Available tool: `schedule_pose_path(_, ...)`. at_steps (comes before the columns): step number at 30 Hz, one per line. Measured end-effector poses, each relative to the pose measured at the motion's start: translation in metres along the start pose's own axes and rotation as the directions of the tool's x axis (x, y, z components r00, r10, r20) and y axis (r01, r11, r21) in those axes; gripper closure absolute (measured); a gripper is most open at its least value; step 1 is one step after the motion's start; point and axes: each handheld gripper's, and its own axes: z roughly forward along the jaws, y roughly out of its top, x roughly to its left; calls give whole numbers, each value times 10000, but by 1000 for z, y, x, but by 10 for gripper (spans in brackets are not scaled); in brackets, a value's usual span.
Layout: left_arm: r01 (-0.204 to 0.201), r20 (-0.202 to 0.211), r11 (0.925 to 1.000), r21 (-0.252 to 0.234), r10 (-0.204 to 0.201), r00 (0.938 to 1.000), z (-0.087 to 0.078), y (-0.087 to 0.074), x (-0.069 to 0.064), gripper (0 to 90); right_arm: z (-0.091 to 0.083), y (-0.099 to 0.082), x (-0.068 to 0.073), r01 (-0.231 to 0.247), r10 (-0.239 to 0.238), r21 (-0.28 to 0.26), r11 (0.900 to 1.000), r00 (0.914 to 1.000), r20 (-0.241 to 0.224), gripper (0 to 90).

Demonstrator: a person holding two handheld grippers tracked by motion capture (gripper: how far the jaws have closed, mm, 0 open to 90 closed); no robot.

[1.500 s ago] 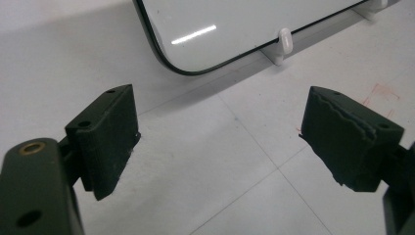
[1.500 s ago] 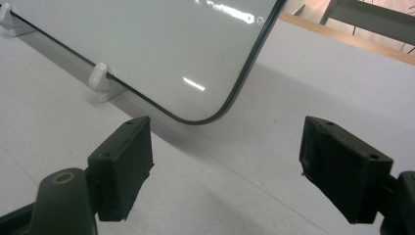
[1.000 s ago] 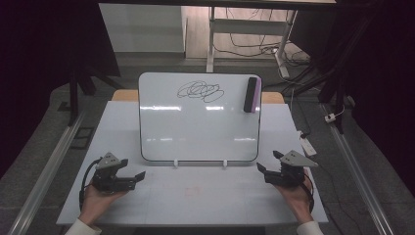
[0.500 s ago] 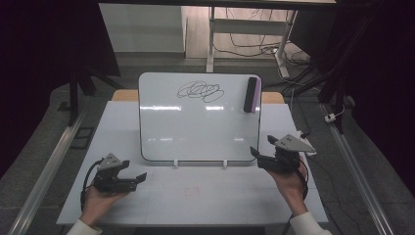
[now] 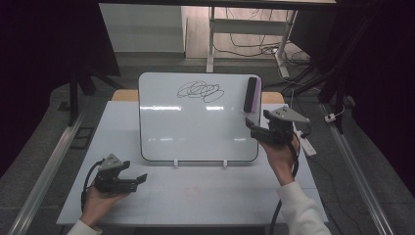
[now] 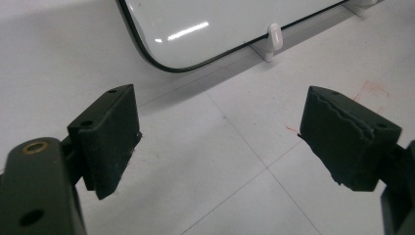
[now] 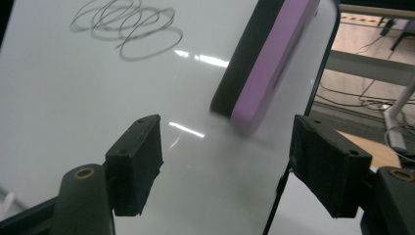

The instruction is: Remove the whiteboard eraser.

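Note:
A white whiteboard [image 5: 195, 127] stands tilted on small feet on the table. A black scribble [image 5: 200, 91] runs across its top. A black and purple eraser [image 5: 251, 94] sticks to its upper right corner. My right gripper [image 5: 250, 126] is raised in front of the board's right edge, just below the eraser. Its jaws are open and have just been closing, with nothing between them. In the right gripper view the eraser [image 7: 264, 54] lies ahead of my right gripper [image 7: 225, 147], and the scribble [image 7: 127, 24] is up to the left. My left gripper [image 5: 141, 178] rests open at the table's front left.
The white table [image 5: 195, 196] has faint red marks [image 5: 192, 190] near its front middle. A white power strip [image 5: 306, 142] lies off the table's right side. One board foot [image 6: 274, 36] stands ahead of the left jaws. Cables trail on the floor behind.
My right hand has lifted off the table and moved up along the board's right edge toward the eraser. The left hand has stayed put.

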Motion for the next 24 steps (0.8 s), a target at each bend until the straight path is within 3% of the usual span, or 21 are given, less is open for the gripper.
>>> schedule_pose_path(5,78,-3,10000,1,-78,10000,0,-1,1,158,16,17,-2,-111,111,-3,9999,9990,427,296)
schedule_pose_path(12,40,44,10000,21,-41,10000,0,-2,2,161,34,24,-1,-264,247,171,9995,9954,923,315)
schedule_pose_path(24,24,35,10000,13,-24,10000,0,-2,2,161,41,29,0,-296,274,145,9995,9904,1356,443)
